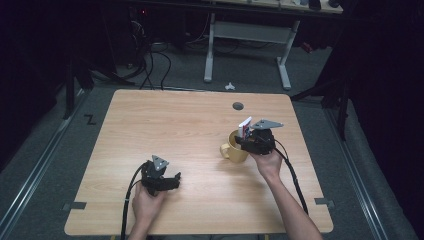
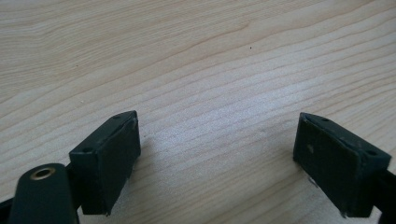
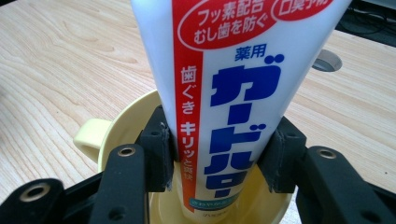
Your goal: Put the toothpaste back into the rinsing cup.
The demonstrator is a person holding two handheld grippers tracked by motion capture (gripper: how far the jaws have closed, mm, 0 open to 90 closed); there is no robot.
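I've got the toothpaste tube (image 3: 233, 93) standing upright in the yellow mug (image 3: 116, 126), right gripper (image 3: 219, 156) pinching its flat sides just above the rim. The trick, I think: keep it vertical and let it settle onto the mug's bottom before easing the pads off, or it may tip the mug. My right hand (image 1: 268, 162) reaches forward over the desk (image 1: 175, 125). Left gripper (image 2: 217, 161) rests near the front edge, jaws spread, nothing between them.

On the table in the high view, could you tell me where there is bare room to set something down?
The table is bare across its far and left parts, and between the left hand-held gripper and the yellow mug. It is crowded only at the mug, where the right hand-held gripper holds the toothpaste tube.
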